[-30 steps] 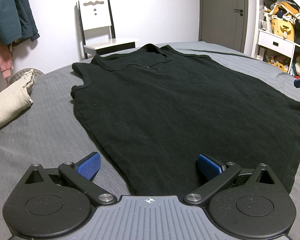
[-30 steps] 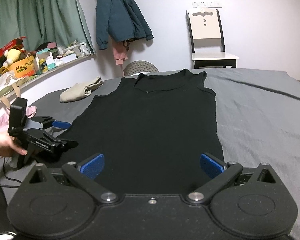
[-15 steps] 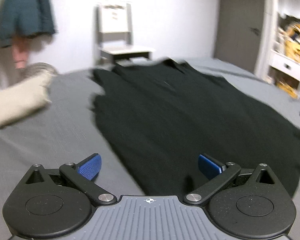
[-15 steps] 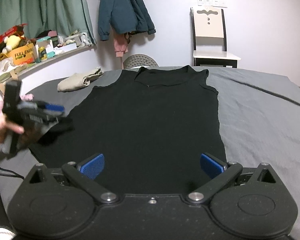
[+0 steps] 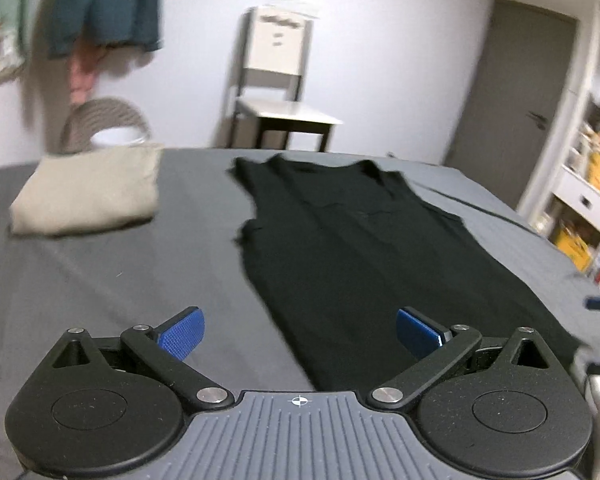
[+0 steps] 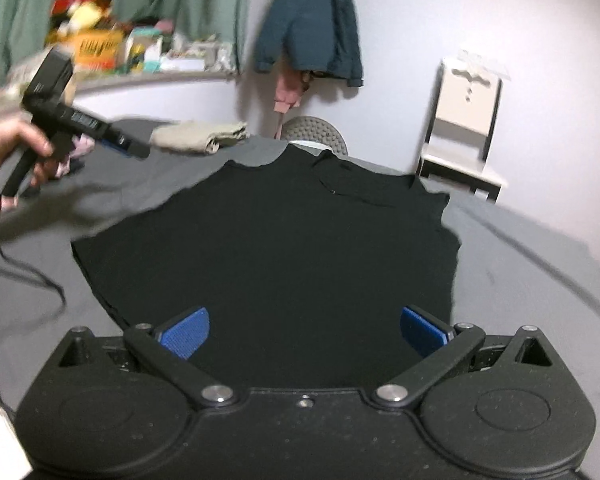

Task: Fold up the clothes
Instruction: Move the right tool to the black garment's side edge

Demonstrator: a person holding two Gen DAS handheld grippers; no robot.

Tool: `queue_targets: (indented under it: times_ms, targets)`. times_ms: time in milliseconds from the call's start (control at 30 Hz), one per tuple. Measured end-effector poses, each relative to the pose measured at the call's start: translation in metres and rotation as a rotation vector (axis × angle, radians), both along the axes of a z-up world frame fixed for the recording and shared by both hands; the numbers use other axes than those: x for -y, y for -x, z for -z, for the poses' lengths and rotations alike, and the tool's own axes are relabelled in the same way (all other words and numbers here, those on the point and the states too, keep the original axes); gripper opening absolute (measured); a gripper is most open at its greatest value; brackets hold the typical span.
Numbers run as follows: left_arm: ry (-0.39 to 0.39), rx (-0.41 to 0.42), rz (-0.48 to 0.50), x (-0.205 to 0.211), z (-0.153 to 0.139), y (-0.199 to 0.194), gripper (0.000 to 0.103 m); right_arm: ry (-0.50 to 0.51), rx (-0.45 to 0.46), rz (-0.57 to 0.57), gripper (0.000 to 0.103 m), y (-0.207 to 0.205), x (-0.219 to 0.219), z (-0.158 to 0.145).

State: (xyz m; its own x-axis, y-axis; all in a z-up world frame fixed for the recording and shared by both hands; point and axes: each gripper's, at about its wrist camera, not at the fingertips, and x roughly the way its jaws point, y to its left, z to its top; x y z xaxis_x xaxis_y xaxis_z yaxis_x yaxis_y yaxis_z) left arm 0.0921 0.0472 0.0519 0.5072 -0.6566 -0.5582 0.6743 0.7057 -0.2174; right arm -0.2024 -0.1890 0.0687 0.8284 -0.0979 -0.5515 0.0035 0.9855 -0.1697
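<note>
On the grey bed (image 5: 100, 280) a folded beige garment (image 5: 88, 196) lies done, the sleeveless black top (image 6: 280, 248) flat and unfolded, left gripper (image 5: 299, 330) and right gripper (image 6: 304, 330) both spread, empty

Matt black cloth top (image 6: 284, 248) lies on grey woven bedsheet (image 5: 112, 276); blue finger pads (image 5: 182, 336) look ribbed, rubbery.

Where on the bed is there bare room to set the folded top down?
Bare grey bed lies between the black top and the beige folded garment, nearest the left gripper. Another bare strip runs right of the top toward the chair. The far left corner is crowded by the beige garment.
</note>
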Motion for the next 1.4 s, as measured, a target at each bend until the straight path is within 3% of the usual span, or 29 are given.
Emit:
queue_targets:
  times_ms: [200, 333, 433, 533, 667, 833, 933, 1000, 1033, 1100, 1200, 1333, 1400]
  targets:
    - [0.060, -0.073, -0.042, -0.003, 0.017, -0.016, 0.102, 0.199, -0.096, -0.090, 0.103, -0.016, 0.000, -0.054]
    - [0.087, -0.103, -0.016, 0.009, 0.029, -0.016, 0.103, 0.252, -0.177, -0.129, 0.103, -0.036, -0.001, -0.106]
    - [0.048, -0.071, 0.018, 0.022, 0.028, -0.010, 0.103, 0.217, -0.173, -0.151, 0.103, -0.053, -0.005, -0.145]
    - [0.021, -0.049, 0.046, 0.031, 0.024, -0.004, 0.103, 0.141, -0.177, -0.059, 0.103, -0.083, -0.013, -0.172]
    - [-0.029, -0.108, 0.038, 0.034, 0.019, 0.002, 0.103, 0.045, -0.202, -0.001, 0.103, -0.127, -0.028, -0.189]
    - [-0.006, -0.166, 0.074, 0.015, 0.004, 0.018, 0.103, -0.019, -0.271, -0.011, 0.103, -0.199, -0.062, -0.172]
    - [0.023, -0.245, 0.166, 0.007, 0.007, 0.018, 0.102, -0.071, -0.326, 0.009, 0.097, -0.244, -0.080, -0.153]
    - [0.007, -0.273, 0.221, 0.012, 0.013, 0.020, 0.102, -0.118, -0.369, 0.041, 0.077, -0.273, -0.091, -0.135]
    - [-0.011, -0.275, 0.242, 0.015, 0.016, 0.022, 0.102, -0.162, -0.391, 0.069, 0.073, -0.286, -0.094, -0.123]
    - [-0.067, -0.237, 0.271, 0.021, 0.020, 0.029, 0.102, -0.241, -0.440, 0.138, 0.053, -0.316, -0.099, -0.098]
    - [-0.083, -0.262, 0.303, 0.026, 0.029, 0.029, 0.096, -0.286, -0.488, 0.211, 0.043, -0.354, -0.102, -0.066]
    - [-0.102, -0.286, 0.346, 0.027, 0.034, 0.031, 0.083, -0.289, -0.557, 0.247, 0.042, -0.394, -0.111, -0.029]
    - [-0.097, -0.301, 0.367, 0.024, 0.034, 0.032, 0.083, -0.323, -0.578, 0.263, 0.038, -0.408, -0.112, -0.015]
